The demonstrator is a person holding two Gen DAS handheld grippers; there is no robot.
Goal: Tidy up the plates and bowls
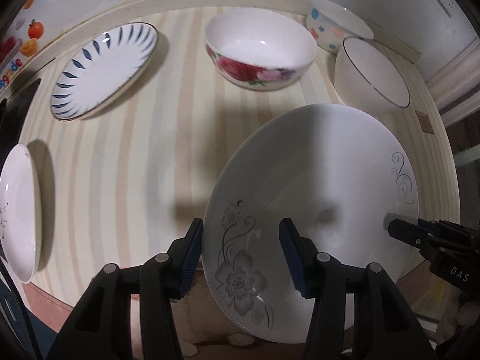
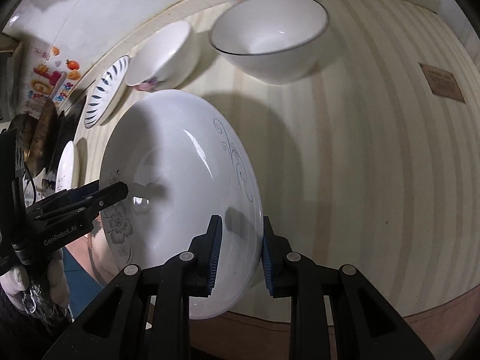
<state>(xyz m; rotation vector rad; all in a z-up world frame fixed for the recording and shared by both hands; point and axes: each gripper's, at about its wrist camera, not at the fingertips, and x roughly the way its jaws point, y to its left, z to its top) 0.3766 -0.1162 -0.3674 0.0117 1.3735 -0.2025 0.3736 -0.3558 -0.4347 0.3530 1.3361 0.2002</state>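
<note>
Large white plate with grey flower print (image 1: 312, 198) (image 2: 180, 180) is sitting at the near edge of the striped table, rim overhanging the edge; whether it is lifted or resting cannot be told. Blue-dash plate (image 1: 105, 69) (image 2: 105, 93) is lying far left, tilted appearance from the lens. Small white plate (image 1: 18, 213) (image 2: 67, 168) is lying at the left edge. Rose-pattern bowl (image 1: 261, 51) (image 2: 162, 57) is standing upright at the back centre. Pastel-dot bowl (image 1: 336, 24) is standing at the back right corner, just beside the dark-rimmed white bowl (image 1: 372, 75) (image 2: 270, 33), which is standing upright behind the large plate.
</note>
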